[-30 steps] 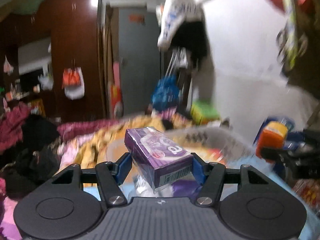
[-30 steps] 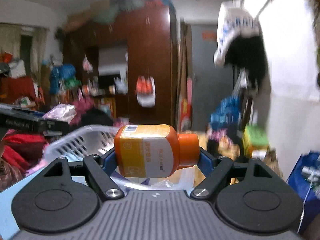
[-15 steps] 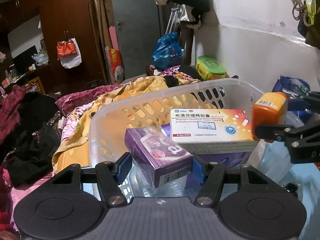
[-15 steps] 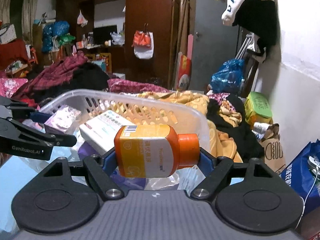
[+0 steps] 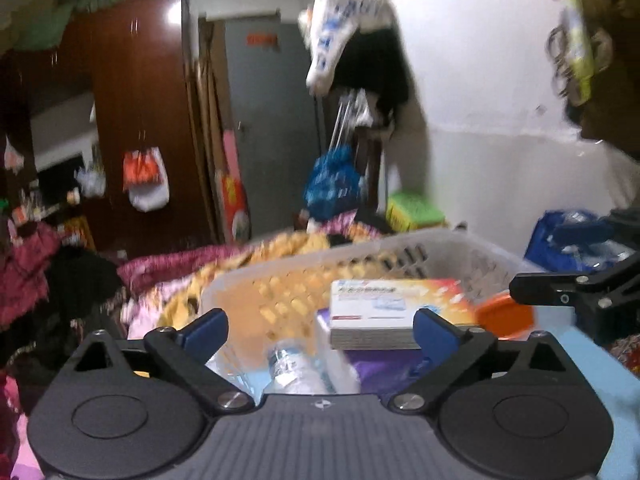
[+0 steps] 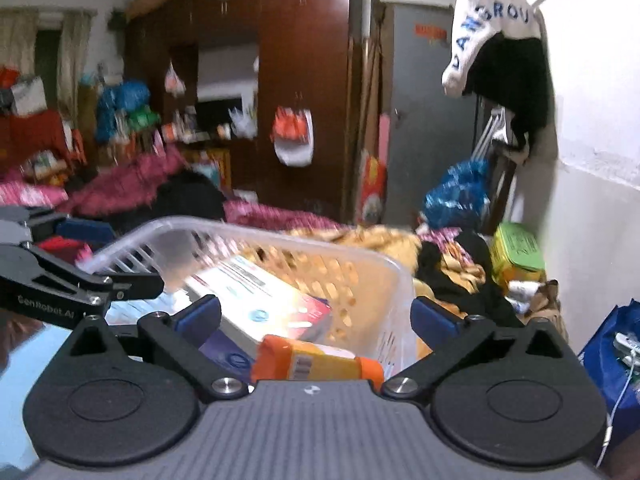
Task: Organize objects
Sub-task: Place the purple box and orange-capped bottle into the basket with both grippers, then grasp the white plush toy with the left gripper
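A translucent white basket (image 5: 400, 252) stands ahead; it also shows in the right wrist view (image 6: 360, 264). In it lie a white and orange medicine box (image 5: 396, 312) (image 6: 264, 300), a purple box (image 5: 384, 364) and an orange bottle (image 6: 316, 364) (image 5: 504, 316). My left gripper (image 5: 320, 330) is open and empty above the basket's near side. My right gripper (image 6: 316, 316) is open and empty, with the orange bottle lying just below it. A clear plastic bottle (image 5: 292, 368) lies low between the left fingers.
A bed with yellow and pink bedding (image 5: 180, 280) and dark clothes (image 6: 472, 272) lies behind the basket. A green tin (image 6: 516, 248) and a blue bag (image 6: 616, 356) sit by the white wall on the right. A brown wardrobe (image 6: 304, 80) stands behind.
My left gripper has opened and let go of the purple box. My right gripper has opened and let go of the orange bottle. Both things now lie in the basket.
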Demonstrator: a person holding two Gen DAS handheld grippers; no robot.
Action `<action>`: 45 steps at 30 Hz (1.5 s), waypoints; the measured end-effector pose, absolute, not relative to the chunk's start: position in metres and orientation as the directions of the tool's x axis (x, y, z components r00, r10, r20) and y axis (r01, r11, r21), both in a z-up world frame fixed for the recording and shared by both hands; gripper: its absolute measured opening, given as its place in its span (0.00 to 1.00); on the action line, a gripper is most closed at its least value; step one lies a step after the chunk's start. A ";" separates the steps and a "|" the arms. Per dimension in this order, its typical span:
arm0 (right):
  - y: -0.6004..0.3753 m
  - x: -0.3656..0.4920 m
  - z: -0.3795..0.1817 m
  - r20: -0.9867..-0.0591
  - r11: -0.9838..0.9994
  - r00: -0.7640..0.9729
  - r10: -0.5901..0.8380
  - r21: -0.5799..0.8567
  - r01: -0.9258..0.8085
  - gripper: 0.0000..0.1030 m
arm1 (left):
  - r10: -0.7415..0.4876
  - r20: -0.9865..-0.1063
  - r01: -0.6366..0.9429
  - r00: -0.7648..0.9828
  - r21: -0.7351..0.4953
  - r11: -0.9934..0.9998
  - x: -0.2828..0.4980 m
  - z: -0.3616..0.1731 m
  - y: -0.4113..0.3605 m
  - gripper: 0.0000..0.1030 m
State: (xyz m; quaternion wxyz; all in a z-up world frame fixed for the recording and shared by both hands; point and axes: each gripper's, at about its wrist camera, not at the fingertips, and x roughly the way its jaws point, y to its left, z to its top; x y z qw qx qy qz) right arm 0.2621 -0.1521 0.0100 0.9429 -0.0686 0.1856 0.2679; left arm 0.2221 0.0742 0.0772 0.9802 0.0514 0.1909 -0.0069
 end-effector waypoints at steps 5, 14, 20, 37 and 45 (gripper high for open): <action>-0.192 0.211 -0.012 -0.274 0.830 0.792 0.545 0.047 -0.555 1.00 | -0.065 -0.306 0.089 0.950 0.065 0.994 0.149 0.050 0.062 0.97; -0.234 0.151 -0.098 -0.267 0.812 0.767 0.583 0.160 -0.561 1.00 | -0.171 -0.344 0.173 0.923 -0.025 0.985 0.096 -0.024 0.043 0.97; -0.220 0.167 -0.087 -0.253 0.804 0.763 0.594 0.164 -0.572 0.85 | -0.193 -0.381 0.187 0.904 -0.053 0.981 0.120 -0.031 0.026 0.93; -0.203 0.182 -0.100 -0.327 0.801 0.732 0.598 0.214 -0.559 0.48 | -0.249 -0.426 0.174 0.870 -0.207 0.963 0.166 -0.036 0.021 0.60; -0.202 0.186 -0.103 -0.349 0.778 0.697 0.627 0.223 -0.588 0.38 | -0.279 -0.438 0.208 0.855 -0.204 0.957 0.175 -0.038 0.011 0.38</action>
